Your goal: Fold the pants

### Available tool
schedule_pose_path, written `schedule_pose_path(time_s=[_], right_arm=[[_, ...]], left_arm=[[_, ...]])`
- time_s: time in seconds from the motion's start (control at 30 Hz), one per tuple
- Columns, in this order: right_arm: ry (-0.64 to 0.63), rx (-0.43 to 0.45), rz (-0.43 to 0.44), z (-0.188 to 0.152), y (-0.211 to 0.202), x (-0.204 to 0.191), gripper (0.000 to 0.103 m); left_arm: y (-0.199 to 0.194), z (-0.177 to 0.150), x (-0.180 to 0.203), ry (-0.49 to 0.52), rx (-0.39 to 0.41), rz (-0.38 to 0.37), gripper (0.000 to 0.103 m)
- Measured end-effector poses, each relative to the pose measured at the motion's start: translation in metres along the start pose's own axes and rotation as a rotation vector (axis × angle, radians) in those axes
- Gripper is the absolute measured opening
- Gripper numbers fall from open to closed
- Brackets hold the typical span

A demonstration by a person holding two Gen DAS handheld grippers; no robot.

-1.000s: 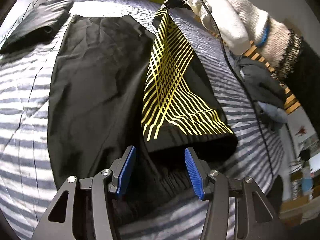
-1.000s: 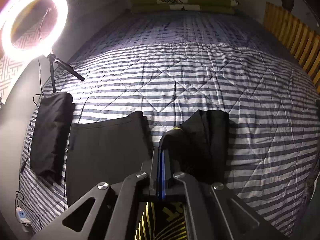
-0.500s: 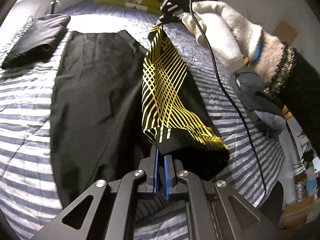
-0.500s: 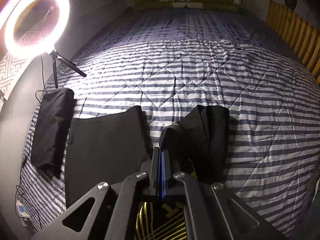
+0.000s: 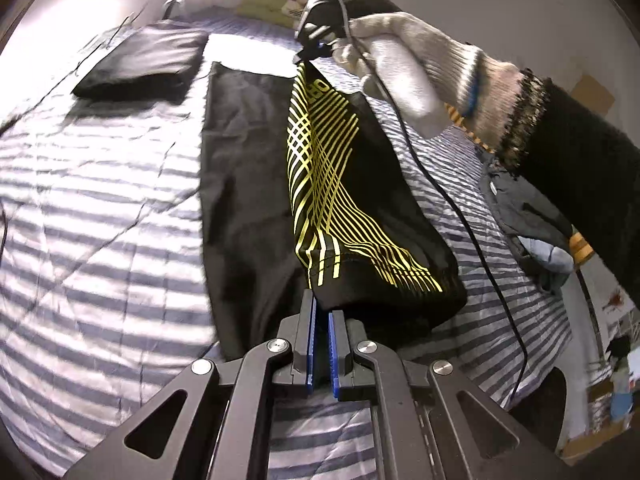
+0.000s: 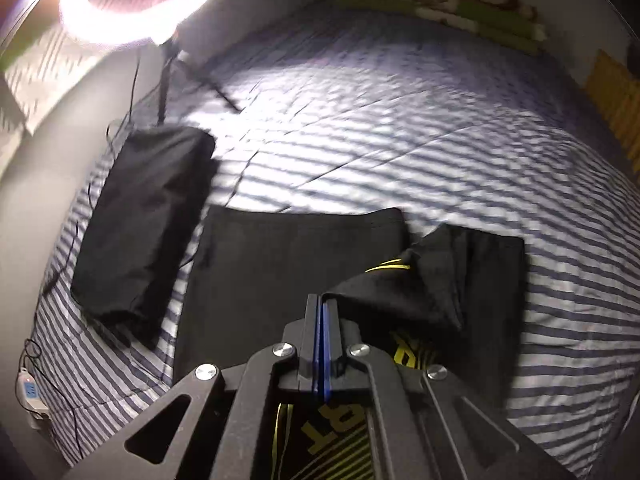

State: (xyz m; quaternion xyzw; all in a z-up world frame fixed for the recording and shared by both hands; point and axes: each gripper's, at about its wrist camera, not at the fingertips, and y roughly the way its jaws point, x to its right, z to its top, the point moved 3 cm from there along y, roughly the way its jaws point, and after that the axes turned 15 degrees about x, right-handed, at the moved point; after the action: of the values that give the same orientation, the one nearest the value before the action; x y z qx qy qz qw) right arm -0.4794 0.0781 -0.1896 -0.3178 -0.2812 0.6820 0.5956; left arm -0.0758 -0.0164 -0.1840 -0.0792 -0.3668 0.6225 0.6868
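Black pants (image 5: pixel 248 184) with a yellow line pattern lie on the striped bed. One leg lies flat; the patterned leg (image 5: pixel 332 184) hangs lifted between the two grippers. My left gripper (image 5: pixel 322 312) is shut on the waist end of that leg. My right gripper (image 5: pixel 310 54), held by a gloved hand (image 5: pixel 404 60), pinches the far hem. In the right wrist view the right gripper (image 6: pixel 322 308) is shut on the black hem fabric (image 6: pixel 400 280), with the flat leg (image 6: pixel 288 264) to its left.
A folded black garment (image 6: pixel 144 216) lies left of the pants. A ring light (image 6: pixel 132 4) on a tripod stands at the bed's left edge. Folded green blankets (image 6: pixel 436 4) sit at the head. Dark clothes (image 5: pixel 532 216) are heaped on the right. A cable (image 5: pixel 472 232) trails from the right gripper.
The left gripper's jaws closed on the waist end of the patterned leg. Both grippers then swung toward the left, carrying the lifted leg over the flat one.
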Motion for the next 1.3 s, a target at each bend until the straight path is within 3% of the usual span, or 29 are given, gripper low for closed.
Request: schedule_pose_path(time_s=[0.3,0.63,0.67,0.77,0.93,1.07,1.13,1.3], right_arm=[[-0.113,-0.073,0.025,-0.020,0.049,-0.070,0.001],[-0.180,-0.088,0.065,-0.029,0.062,-0.111,0.005],[-0.190,-0.092,0.064,-0.028,0.060,-0.113,0.011],[-0.204,-0.089,0.085,-0.020,0.049,-0.117,0.043],[-0.135,0.027,0.182,0.005,-0.007,-0.090,0.044],[-0.017,0.061,0.228,-0.002,-0.057,-0.045,0.045],[0.012,0.052,0.227,-0.026,-0.083,-0.019,0.045],[-0.004,-0.046,0.190,-0.128,-0.122,0.021,0.041]], left_arm=[[-0.003,-0.018,-0.024,-0.028,-0.019,0.034,0.005],[-0.006,-0.022,-0.042,-0.067,-0.010,0.067,0.005],[-0.004,-0.024,-0.043,-0.072,-0.017,0.070,0.005],[-0.001,-0.027,-0.043,-0.073,-0.029,0.077,0.005],[-0.003,-0.027,-0.040,-0.056,-0.020,0.087,0.005],[-0.006,-0.028,-0.038,-0.044,-0.039,0.088,0.012],[-0.010,-0.029,-0.040,-0.056,-0.051,0.091,0.022],[-0.028,-0.024,-0.048,-0.102,-0.033,0.100,0.023]])
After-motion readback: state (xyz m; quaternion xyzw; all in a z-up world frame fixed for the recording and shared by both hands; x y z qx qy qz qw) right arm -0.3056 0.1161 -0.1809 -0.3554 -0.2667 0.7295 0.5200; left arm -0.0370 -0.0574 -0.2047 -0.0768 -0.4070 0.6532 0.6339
